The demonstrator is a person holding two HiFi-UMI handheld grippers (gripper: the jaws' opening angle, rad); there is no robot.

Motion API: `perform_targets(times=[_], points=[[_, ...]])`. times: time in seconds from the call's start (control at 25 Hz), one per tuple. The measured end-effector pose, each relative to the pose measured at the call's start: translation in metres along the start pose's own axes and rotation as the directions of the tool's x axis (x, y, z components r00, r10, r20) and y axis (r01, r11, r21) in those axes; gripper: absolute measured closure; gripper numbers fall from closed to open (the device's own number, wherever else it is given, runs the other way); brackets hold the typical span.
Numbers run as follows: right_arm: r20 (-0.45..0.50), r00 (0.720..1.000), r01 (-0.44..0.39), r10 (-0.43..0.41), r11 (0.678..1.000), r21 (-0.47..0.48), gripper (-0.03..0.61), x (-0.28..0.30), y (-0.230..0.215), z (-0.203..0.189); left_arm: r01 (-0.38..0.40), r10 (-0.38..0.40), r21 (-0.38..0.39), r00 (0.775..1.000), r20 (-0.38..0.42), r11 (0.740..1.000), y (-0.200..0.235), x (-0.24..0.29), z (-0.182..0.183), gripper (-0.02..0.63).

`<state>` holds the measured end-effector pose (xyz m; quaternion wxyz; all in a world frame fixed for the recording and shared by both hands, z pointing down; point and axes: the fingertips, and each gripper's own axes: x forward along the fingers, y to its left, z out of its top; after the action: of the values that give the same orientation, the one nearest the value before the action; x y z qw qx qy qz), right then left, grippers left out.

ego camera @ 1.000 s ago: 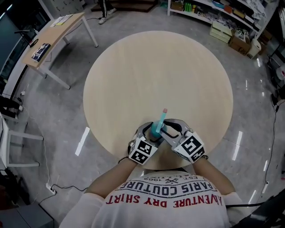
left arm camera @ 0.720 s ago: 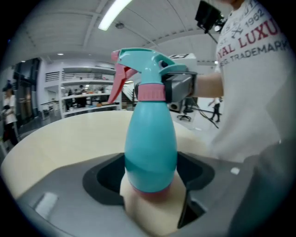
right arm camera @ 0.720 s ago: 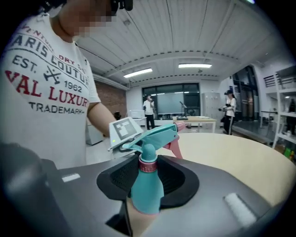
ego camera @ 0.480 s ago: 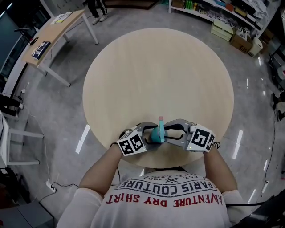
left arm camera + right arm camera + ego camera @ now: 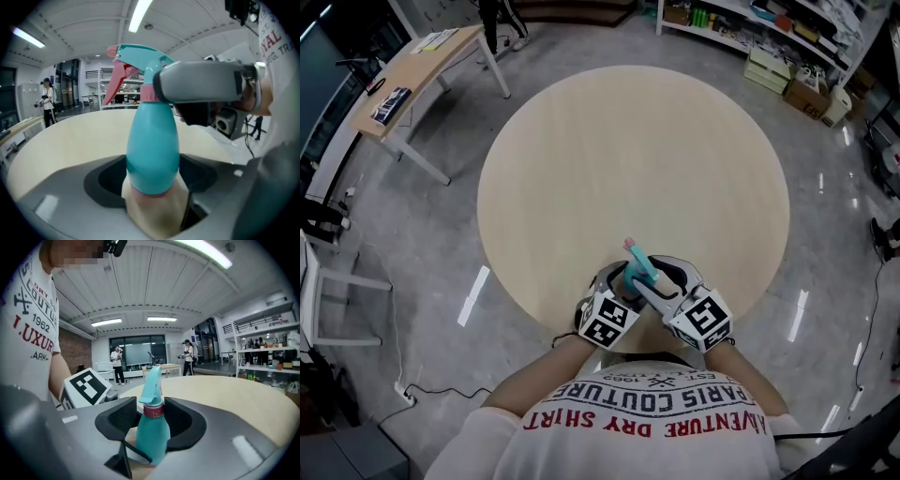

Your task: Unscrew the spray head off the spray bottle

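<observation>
The spray bottle [image 5: 152, 150] is clamped by the left gripper [image 5: 153, 180]. The jaws of the right gripper [image 5: 152, 417] have just been opened, standing loosely around the spray head [image 5: 151, 383]. "PARIS COUTURE" is printed on the shirt [image 5: 647, 408].

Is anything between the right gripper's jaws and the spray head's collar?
Nothing visible stands in the way. The jaws of the right gripper have just been opening and flank the pink collar of the spray bottle. The left gripper grips the body lower down, clear of the collar.
</observation>
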<state>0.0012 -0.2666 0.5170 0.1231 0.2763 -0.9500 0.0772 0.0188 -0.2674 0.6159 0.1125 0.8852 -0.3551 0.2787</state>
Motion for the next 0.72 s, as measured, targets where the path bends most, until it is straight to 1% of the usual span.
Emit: perform_targets(times=[0.12,0.2,0.24,0.32,0.36,0.44,0.48,0.52,0.56,0.64,0.68,0.72], points=[[-0.015,0.999,0.043,-0.043,0.999,-0.02,0.441,0.002,-0.002,-0.001,-0.074,0.073,-0.053,0.997,-0.008,0.996,-0.001,-0.002,-0.001,0.268],[-0.024,0.999,0.048,-0.049,0.998,-0.049,0.443,0.001,-0.002,-0.002,-0.089,0.089,-0.065,0.996,-0.011,0.994,-0.002,-0.003,-0.002,0.267],[-0.027,0.998,0.047,-0.048,0.997,-0.06,0.445,0.001,-0.001,-0.003,-0.084,0.084,-0.063,0.996,-0.012,0.994,-0.003,-0.002,-0.003,0.268],[-0.031,0.999,0.024,-0.026,0.998,-0.06,0.445,-0.001,0.0,-0.003,-0.048,0.048,-0.041,0.999,-0.009,0.998,-0.005,-0.003,-0.003,0.267],[-0.033,0.999,-0.002,0.0,0.999,-0.054,0.446,-0.002,0.001,-0.003,-0.018,0.018,-0.02,1.0,-0.004,1.0,-0.007,-0.003,-0.003,0.267],[-0.045,0.996,-0.085,0.083,0.995,-0.052,0.446,-0.002,0.005,-0.004,0.068,-0.068,0.042,0.998,0.009,0.997,-0.008,-0.006,-0.005,0.267],[-0.057,0.989,-0.143,0.139,0.988,-0.06,0.446,-0.002,0.008,-0.004,0.124,-0.125,0.084,0.992,0.011,0.989,-0.01,-0.007,-0.006,0.267],[-0.074,0.976,-0.209,0.204,0.975,-0.073,0.446,-0.003,0.011,-0.006,0.187,-0.189,0.13,0.982,0.005,0.974,-0.012,-0.009,-0.007,0.267],[-0.093,0.958,-0.279,0.271,0.956,-0.089,0.446,-0.005,0.015,-0.007,0.254,-0.256,0.178,0.967,-0.01,0.951,-0.015,-0.011,-0.009,0.268],[-0.127,0.911,-0.407,0.392,0.906,-0.12,0.446,-0.01,0.023,-0.01,0.376,-0.374,0.263,0.926,-0.057,0.889,-0.023,-0.014,-0.013,0.267],[-0.137,0.89,-0.451,0.434,0.883,-0.133,0.446,-0.011,0.026,-0.01,0.419,-0.414,0.292,0.907,-0.082,0.86,-0.026,-0.015,-0.015,0.267],[-0.144,0.875,-0.481,0.462,0.866,-0.139,0.446,-0.012,0.027,-0.01,0.448,-0.44,0.31,0.892,-0.101,0.839,-0.027,-0.015,-0.016,0.268]])
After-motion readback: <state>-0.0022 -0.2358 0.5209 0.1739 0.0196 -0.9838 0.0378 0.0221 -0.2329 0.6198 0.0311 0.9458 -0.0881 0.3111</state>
